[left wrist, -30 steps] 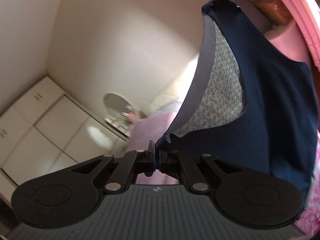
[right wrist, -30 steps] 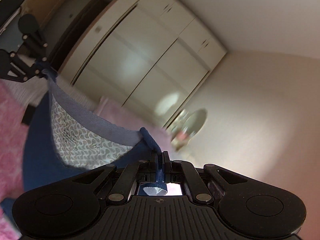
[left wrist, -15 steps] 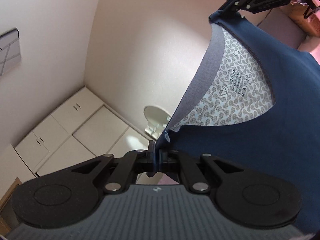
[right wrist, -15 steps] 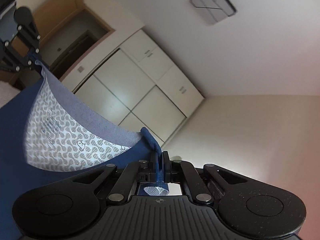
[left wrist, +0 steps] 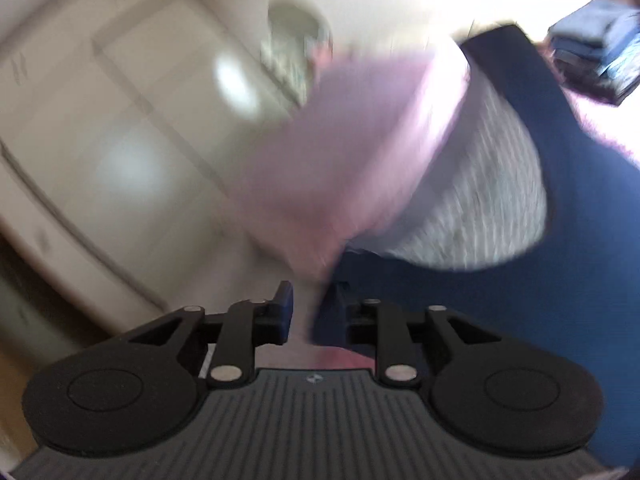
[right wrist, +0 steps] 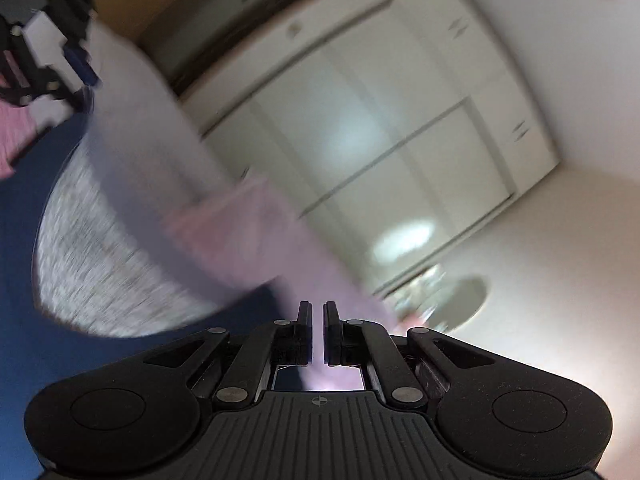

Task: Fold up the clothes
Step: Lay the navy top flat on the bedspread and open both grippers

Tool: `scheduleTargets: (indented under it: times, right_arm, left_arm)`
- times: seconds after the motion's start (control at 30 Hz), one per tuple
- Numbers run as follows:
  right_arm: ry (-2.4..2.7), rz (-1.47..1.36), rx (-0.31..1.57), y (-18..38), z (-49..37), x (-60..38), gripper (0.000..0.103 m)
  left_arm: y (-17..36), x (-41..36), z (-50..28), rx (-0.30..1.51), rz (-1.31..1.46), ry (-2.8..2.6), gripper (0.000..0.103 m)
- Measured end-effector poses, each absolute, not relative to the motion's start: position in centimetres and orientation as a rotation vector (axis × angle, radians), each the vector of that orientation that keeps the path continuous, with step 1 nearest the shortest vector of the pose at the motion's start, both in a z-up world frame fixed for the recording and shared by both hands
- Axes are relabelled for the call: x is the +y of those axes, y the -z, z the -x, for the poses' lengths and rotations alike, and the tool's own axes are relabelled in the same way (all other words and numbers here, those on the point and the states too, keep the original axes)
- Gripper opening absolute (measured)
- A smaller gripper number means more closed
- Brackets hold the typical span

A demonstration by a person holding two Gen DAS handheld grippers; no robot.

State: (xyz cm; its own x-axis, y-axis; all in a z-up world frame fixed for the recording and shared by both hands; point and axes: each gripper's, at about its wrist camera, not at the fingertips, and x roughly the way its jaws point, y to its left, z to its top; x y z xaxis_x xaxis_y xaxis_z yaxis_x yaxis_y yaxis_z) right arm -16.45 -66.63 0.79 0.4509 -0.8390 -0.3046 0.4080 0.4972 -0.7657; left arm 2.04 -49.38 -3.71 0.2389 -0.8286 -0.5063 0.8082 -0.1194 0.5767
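**A:** What do your tongs hold now?

**B:** Nothing, as far as I see. On your left gripper (left wrist: 313,312) the jaws stand well apart. The edge of the navy shirt (left wrist: 580,240) lies just beside the right one, but it is not pinched. On your right gripper (right wrist: 316,328) the jaws are apart only by a thin slit, and no cloth shows in it.

**A:** Where is the shirt?

**B:** It lies in front of both grippers and between them, with the neck opening toward you and the patterned lining (left wrist: 480,200) showing inside it. The pink cover (left wrist: 340,152) is under the shirt and beyond its collar. Both pictures are much blurred, so I cannot tell if the shirt lies fully flat.

**A:** Which step is this?

**B:** I judge it to be the spreading. The shirt is put down on the cover and no fold is made yet.

**A:** What does the next move ask from you?

**B:** First, check that the body is smooth. Then take one side of the shirt, with one gripper near the shoulder and the other near the hem, and bring it over toward the middle. Close the jaws on one layer only.

**A:** And farther off?

**B:** Beyond the shirt's far shoulder there is a stack of folded blue clothes (left wrist: 592,36). Well behind the shirt stands the white wardrobe (right wrist: 380,140).
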Motion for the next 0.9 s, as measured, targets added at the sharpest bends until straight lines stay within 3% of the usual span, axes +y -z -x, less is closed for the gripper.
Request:
scheduleTargets:
  times: [0.07, 0.13, 0.17, 0.2, 0.33, 0.57, 0.9]
  right_arm:
    - [0.810, 0.563, 0.819, 3.9, 14.6, -69.1, 0.005]
    - [0.764, 0.457, 0.889, 8.1, 14.0, -69.6, 0.025]
    - [0.739, 0.408, 0.923, 10.2, 13.9, -69.5, 0.044]
    - [0.717, 0.352, 0.957, 12.2, 13.9, -69.4, 0.052]
    - [0.653, 0.080, 1.101, 17.8, 17.2, -66.6, 0.052]
    - [0.569, -0.281, 1.248, 23.2, 24.1, -60.9, 0.052]
    - [0.336, -0.248, 1.272, 25.1, 28.0, -58.6, 0.052]
  left_arm:
    - [8.0, -49.7, -3.4, 0.101, -0.990, 1.397, 0.021]
    - [12.2, -49.0, -4.1, 0.217, -1.024, 1.409, 0.022]
    - [14.3, -48.5, -4.3, 0.276, -1.041, 1.414, 0.022]
    - [16.1, -47.4, -4.3, 0.336, -1.060, 1.421, 0.022]
    - [21.2, -43.4, -3.2, 0.536, -1.107, 1.424, 0.025]
    - [24.0, -38.4, 2.2, 0.760, -1.126, 1.379, 0.027]
    - [23.5, -30.6, 8.3, 0.903, -1.062, 1.132, 0.035]
